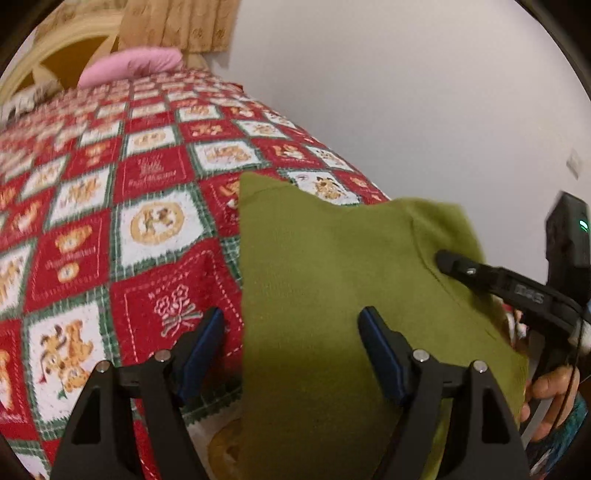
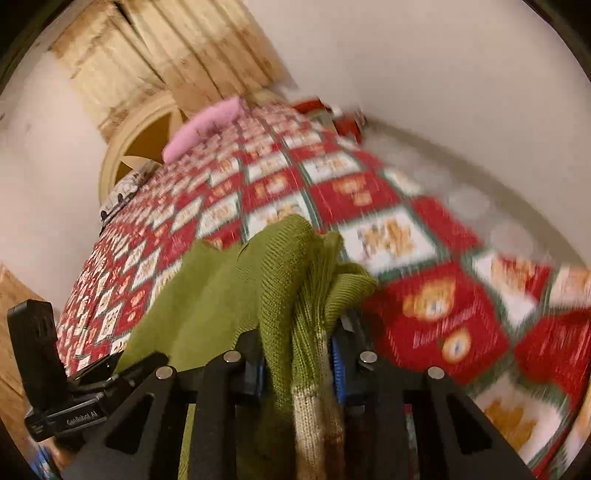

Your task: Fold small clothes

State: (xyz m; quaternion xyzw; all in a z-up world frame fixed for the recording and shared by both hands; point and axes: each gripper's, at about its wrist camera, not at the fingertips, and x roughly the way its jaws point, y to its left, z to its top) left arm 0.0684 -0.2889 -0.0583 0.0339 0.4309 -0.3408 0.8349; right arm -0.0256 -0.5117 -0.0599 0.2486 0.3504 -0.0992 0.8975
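Note:
A small green knit sweater (image 1: 332, 280) lies on a bed with a red, white and green checked bedspread (image 1: 110, 206). My left gripper (image 1: 291, 332) is open wide. Its left pad (image 1: 201, 350) is over the bedspread and its right pad (image 1: 380, 350) is over the sweater, near the garment's left edge. In the right wrist view, my right gripper (image 2: 299, 358) is shut on a bunched fold of the green sweater (image 2: 288, 280), and a beige striped cuff hangs between its fingers. The right gripper's fingertip (image 1: 454, 264) also shows resting on the cloth in the left wrist view.
A pink pillow (image 1: 129, 66) lies at the far end of the bed by a cream headboard (image 1: 62, 44) and a beige curtain (image 1: 177, 26). A white wall (image 1: 406, 92) runs along the bed's right side. A person's hand (image 1: 550, 387) holds the right gripper.

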